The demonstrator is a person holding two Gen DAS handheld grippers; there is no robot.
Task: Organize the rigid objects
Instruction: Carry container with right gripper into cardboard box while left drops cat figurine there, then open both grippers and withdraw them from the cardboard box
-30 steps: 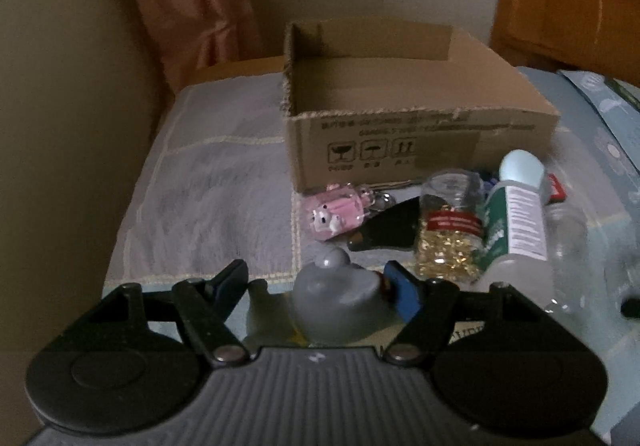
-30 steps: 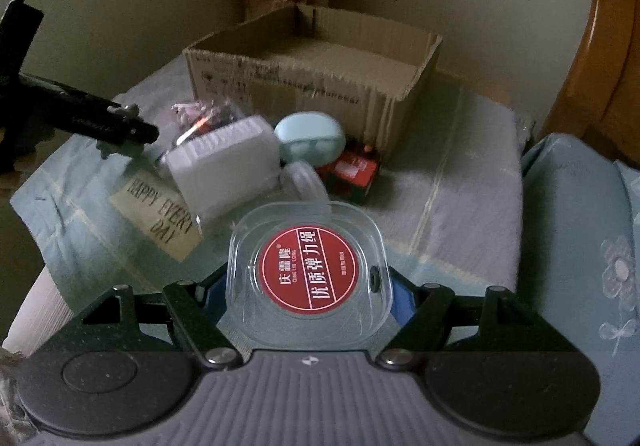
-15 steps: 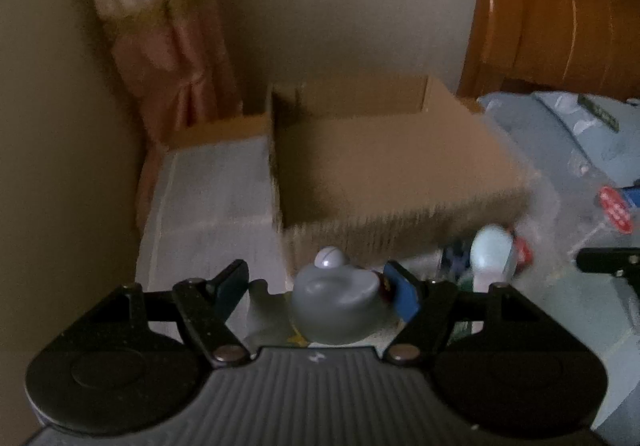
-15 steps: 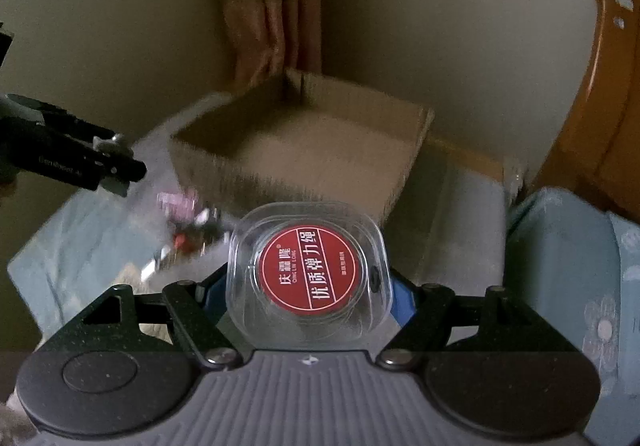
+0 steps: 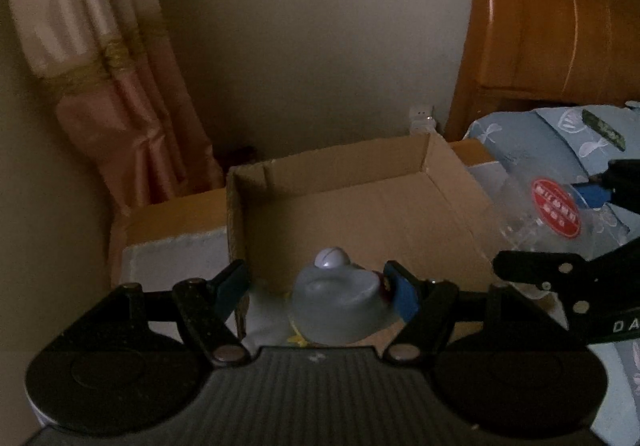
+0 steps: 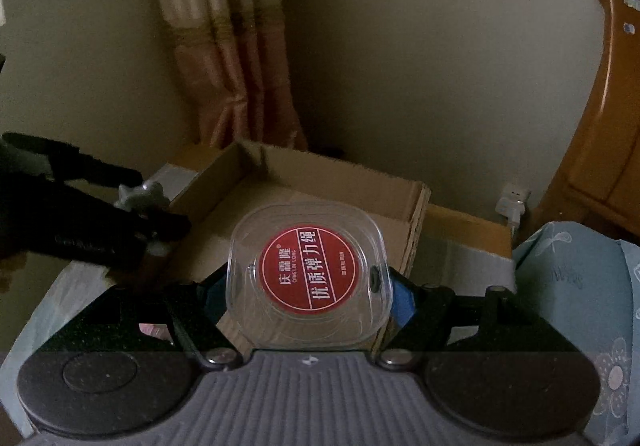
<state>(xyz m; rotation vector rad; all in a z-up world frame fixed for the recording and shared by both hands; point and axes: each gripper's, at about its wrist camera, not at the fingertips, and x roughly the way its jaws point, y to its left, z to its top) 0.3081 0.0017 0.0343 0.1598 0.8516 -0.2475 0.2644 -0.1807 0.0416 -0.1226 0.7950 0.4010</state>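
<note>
My left gripper is shut on a grey toy figure with a white ball on top, held over the near wall of an open cardboard box. The box's brown floor shows nothing in it. My right gripper is shut on a clear plastic case with a round red label, also over the box's near edge. In the left wrist view the same clear case hangs at the right. The right wrist view shows the grey toy in the other gripper at the left.
A pink-and-cream curtain hangs behind the box on the left. A wooden headboard and blue flowered bedding lie to the right. A white plug sits at the wall. Something pink peeks out under my right gripper.
Both grippers have risen and moved forward to the box with their loads. The loose items in front of the box have dropped out of view, and the box's inside now shows.
</note>
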